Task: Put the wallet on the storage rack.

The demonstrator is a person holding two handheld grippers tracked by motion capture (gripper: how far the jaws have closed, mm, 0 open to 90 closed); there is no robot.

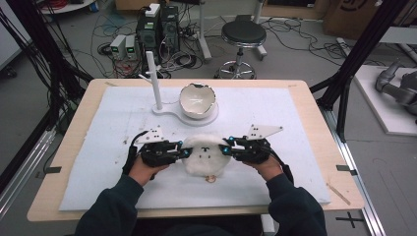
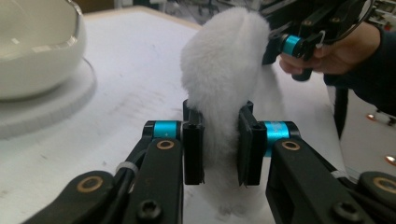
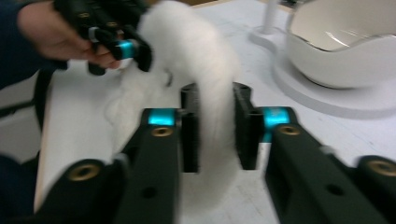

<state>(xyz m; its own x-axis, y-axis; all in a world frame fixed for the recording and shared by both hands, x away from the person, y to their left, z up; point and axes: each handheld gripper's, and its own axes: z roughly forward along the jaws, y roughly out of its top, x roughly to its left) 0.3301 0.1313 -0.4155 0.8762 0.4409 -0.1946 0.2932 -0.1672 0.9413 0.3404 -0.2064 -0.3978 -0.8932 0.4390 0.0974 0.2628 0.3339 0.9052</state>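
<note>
Left gripper (image 1: 184,151) clamps the fluffy white plush (image 1: 206,155) from its left edge, right gripper (image 1: 227,149) from the right; jaws nearly closed. High view: plush mid-mat, white bowl (image 1: 197,100) behind. Gripper views show fur squeezed between pads (image 2: 194,149).

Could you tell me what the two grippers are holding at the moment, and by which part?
Both hold the white fluffy pad: the left gripper clamps its left edge, the right gripper its right edge, above the white mat.
</note>
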